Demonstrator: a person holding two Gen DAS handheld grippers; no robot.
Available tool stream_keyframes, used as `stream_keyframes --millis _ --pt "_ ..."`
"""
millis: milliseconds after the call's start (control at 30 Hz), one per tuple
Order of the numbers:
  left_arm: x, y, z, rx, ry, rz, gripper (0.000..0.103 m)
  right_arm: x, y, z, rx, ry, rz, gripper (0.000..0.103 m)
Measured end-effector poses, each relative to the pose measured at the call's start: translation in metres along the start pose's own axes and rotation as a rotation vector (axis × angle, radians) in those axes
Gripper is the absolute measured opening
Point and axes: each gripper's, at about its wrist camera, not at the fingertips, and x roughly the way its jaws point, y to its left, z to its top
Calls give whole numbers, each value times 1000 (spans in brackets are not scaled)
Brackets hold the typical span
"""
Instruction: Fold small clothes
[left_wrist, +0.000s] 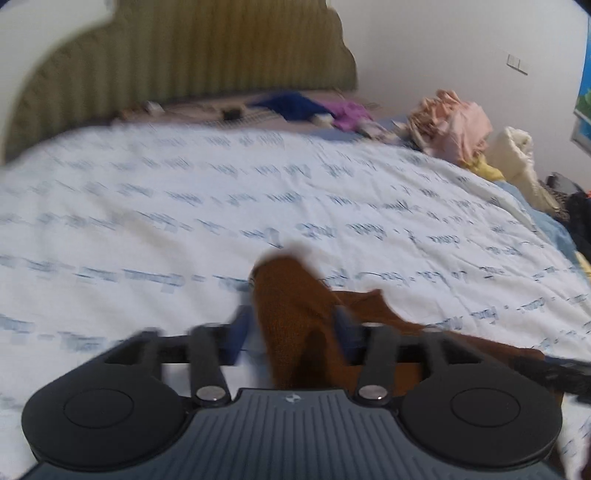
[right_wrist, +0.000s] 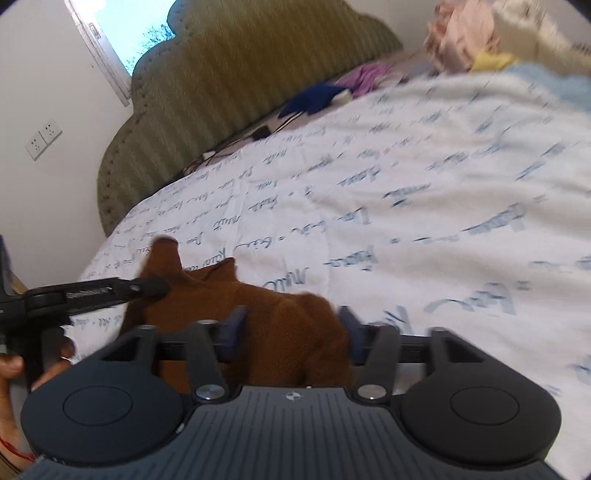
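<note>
The brown knit garment (right_wrist: 280, 325) lies bunched on the bed's printed quilt (right_wrist: 424, 192), not yet folded. It sits between the parted jaws of both the left hand-held gripper (left_wrist: 291, 325) and the right hand-held gripper (right_wrist: 293, 325); whether the pads press it, I cannot tell.

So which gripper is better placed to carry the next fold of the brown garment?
Hard to call. Both the left gripper and the right gripper have the brown garment bunched between their fingers. Blur hides whether either actually grips it.
</note>
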Motion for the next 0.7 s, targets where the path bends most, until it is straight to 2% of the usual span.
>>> stream_keyframes --millis 67,100,167,267,333,400,467,533,600,667,700 --pt "-26 1 -10 26 -22 23 73 -24 -1 -6 1 -24 -12 67" --pt "-39 2 -19 35 -22 10 73 -34 -2 -10 13 -21 0 67" --pt "-61 2 -38 33 21 -1 73 -52 -6 -22 63 -10 39 70" --pt "-85 1 -73 44 96 -22 73 -72 -14 -50 167 33 141 73" --pt "-100 2 -96 29 97 -30 73 -82 -16 -72 214 70 186 75" --pt "-111 3 -111 40 94 -24 73 -87 -14 -91 226 101 194 75" --pt "-114 7 -123 43 90 8 74 -91 -8 -106 190 98 143 73" --pt "-117 10 -128 29 105 41 74 -97 -1 -113 114 43 28 71" --pt "-130 11 -128 2 88 32 73 -105 10 -116 77 4 -58 74" --pt "-142 5 -130 -12 64 18 73 -115 24 -119 47 -36 -65 74" --pt "-146 1 -131 -9 57 12 73 -119 31 -122 27 -44 -59 78"
